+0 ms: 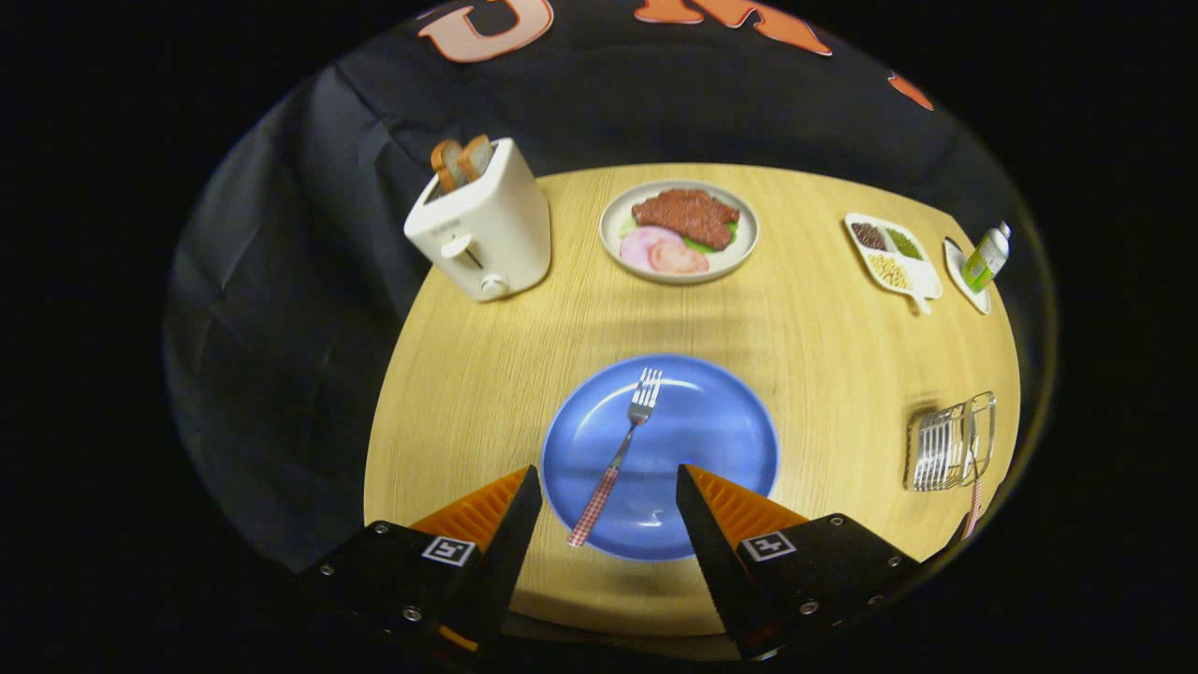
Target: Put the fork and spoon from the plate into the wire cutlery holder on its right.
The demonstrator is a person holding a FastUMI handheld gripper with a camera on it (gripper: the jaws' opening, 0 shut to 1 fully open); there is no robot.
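A blue plate [711,440] lies on the round wooden table just ahead of my fingers. On it rests a fork [620,451] with a red checked handle, tines pointing away from me and the handle end lying between my fingertips. My gripper [608,479] hovers above the plate's near rim, open, with nothing held. The wire cutlery holder [950,443] stands to the right of the plate near the table edge. A second checked handle [974,505], probably the spoon's, sticks out of the holder toward me.
A white toaster [482,229] with two bread slices stands beyond the plate to the left. A plate of meat and ham [679,230] sits at the far middle. A divided dish of beans [891,256] and a small bottle [986,256] sit at the far right.
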